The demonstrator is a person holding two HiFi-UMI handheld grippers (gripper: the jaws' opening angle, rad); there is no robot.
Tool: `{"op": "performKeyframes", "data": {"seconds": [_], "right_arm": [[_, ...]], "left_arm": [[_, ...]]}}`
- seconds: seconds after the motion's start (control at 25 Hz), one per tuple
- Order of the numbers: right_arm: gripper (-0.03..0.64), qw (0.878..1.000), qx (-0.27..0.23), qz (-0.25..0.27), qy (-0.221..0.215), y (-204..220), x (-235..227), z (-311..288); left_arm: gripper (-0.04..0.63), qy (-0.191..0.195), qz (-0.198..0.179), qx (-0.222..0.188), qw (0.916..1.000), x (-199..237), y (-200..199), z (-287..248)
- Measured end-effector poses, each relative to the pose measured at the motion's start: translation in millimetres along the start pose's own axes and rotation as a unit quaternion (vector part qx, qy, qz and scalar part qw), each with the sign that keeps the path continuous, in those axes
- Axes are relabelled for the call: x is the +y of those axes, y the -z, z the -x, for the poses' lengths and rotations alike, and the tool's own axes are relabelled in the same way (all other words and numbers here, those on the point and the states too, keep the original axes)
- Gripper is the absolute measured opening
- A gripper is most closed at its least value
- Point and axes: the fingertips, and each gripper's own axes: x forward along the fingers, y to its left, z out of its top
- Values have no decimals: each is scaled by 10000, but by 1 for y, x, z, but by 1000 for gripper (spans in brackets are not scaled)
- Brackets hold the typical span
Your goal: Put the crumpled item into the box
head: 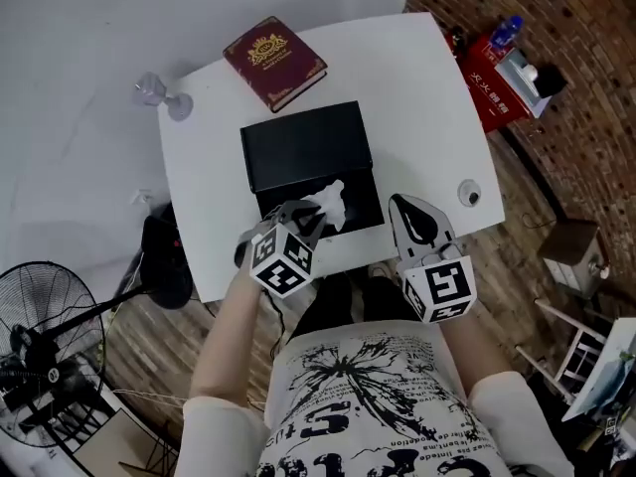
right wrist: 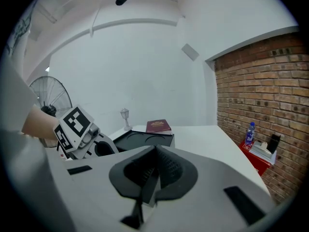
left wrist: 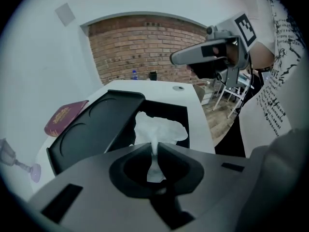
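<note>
subject: worktop station, two hand-held tongs.

1. nearest the person, the left tongs (head: pixel 312 213) sit over the near edge of the white worktop (head: pixel 417 87), pointing toward the box (head: pixel 363 210). in the left gripper view its jaws are almost together and pinch a thin twisted strand of the crumpled white item (left wrist: pixel 160 129); the grip is firm on that strand only.
2. the bulk of the crumpled white item spreads beyond the jaw tips, over the open black tray of the box at its near-left side. whether it rests on the tray floor cannot be told.
3. the right tongs (head: pixel 408 207) are held just right of the box, apart from it, over the worktop's near edge. in the right gripper view the jaws are closed against each other with nothing between them.
4. the box lid (head: pixel 303 142) is thrown back on the far side of the tray; two round recesses show in its inner face.
5. a small round disc (head: pixel 469 194) lies near the right edge of the worktop.
6. beyond the lid, a dark red book (head: pixel 275 61) lies flat near the far edge, clear of the box.
7. a small stemmed ornament (head: pixel 159 93) sits at the far-left corner.
8. off the worktop: a fan (head: pixel 45 316) on the floor to the left; a red case (head: pixel 489 85) by the brick wall (head: pixel 576 68) to the right.
</note>
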Motion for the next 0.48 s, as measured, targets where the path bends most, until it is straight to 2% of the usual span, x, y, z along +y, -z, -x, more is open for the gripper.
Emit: {"op": "performKeyframes", "data": {"seconds": [0.2, 0.48], "right_arm": [[15, 9996, 113, -127, 228, 14, -13, -1], [15, 9991, 137, -196, 345, 26, -22, 6]], "left_arm": [[49, 143, -115, 386, 9991, 3, 13, -22], [57, 306, 44, 537, 9981, 1, 20, -35]]}}
